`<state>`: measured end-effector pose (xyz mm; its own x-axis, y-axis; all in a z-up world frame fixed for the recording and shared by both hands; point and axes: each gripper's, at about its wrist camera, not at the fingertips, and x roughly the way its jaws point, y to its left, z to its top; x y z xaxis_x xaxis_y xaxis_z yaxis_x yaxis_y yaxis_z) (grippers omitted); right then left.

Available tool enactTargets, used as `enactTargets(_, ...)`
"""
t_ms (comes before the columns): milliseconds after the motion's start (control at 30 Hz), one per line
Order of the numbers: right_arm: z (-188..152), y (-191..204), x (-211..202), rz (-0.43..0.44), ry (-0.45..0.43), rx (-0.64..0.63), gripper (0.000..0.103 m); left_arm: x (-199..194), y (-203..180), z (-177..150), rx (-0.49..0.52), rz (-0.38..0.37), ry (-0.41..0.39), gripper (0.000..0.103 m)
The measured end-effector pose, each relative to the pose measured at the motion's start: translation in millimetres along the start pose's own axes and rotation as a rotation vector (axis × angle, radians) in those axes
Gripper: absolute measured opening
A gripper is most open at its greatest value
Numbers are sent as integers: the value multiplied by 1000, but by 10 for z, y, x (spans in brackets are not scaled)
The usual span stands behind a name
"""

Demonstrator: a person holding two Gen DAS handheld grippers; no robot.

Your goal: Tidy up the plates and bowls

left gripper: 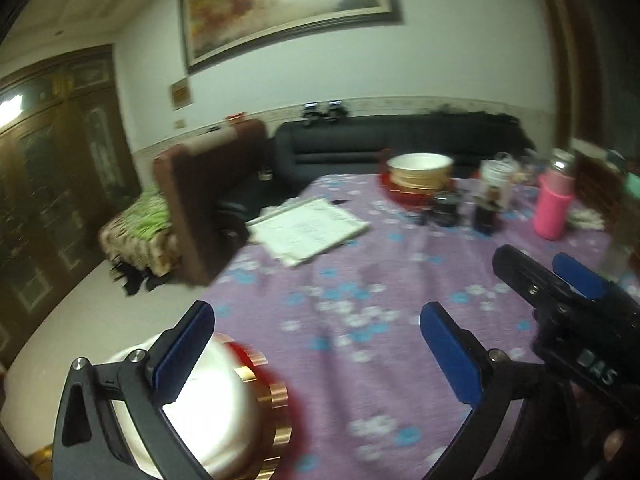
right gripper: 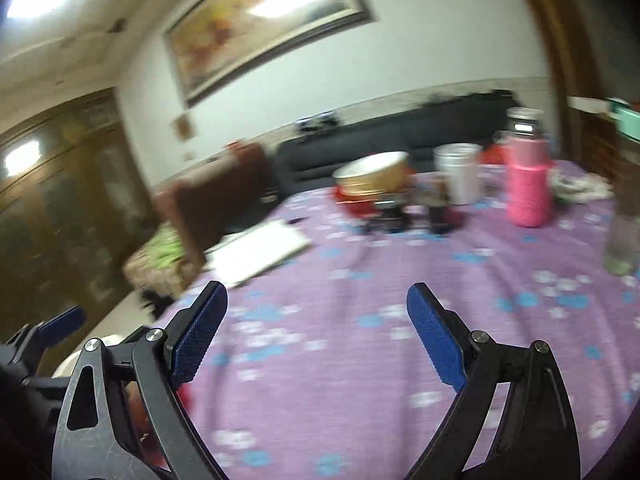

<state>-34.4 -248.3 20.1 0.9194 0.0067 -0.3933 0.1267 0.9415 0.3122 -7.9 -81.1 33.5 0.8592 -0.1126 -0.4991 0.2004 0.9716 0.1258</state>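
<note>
Near left: white bowl (left gripper: 208,412) with red-gold rim at bench (left gripper: 360,320) edge, beside left gripper (left gripper: 316,356); jaws wide, empty. Right gripper (right gripper: 316,336) also spread, nothing held. Far: gold bowl (left gripper: 420,170) on red plate (left gripper: 404,196). Step looks like reach between picks. Next: drop onto near bowl, close on rim.

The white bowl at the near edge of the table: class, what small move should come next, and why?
Probably bring the left hand-held gripper down onto the white bowl and close on its rim. Both grippers are open and empty above the purple tablecloth, this bowl lies nearest the left one, and another bowl already sits stacked at the far side.
</note>
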Motion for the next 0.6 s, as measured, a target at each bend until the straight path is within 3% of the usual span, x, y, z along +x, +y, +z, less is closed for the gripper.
enactTargets(200,-19,677,13,152,-29,-53,92,-53,759,-27,-111,172,22,103)
enactTargets(333,-135,988,97,234,15,-63,92,-42,1172,-62,-201,253,42,103)
enactTargets(600,-350,1121,240,251,69,-96,92,44,1352,-122,-252,277,67,103)
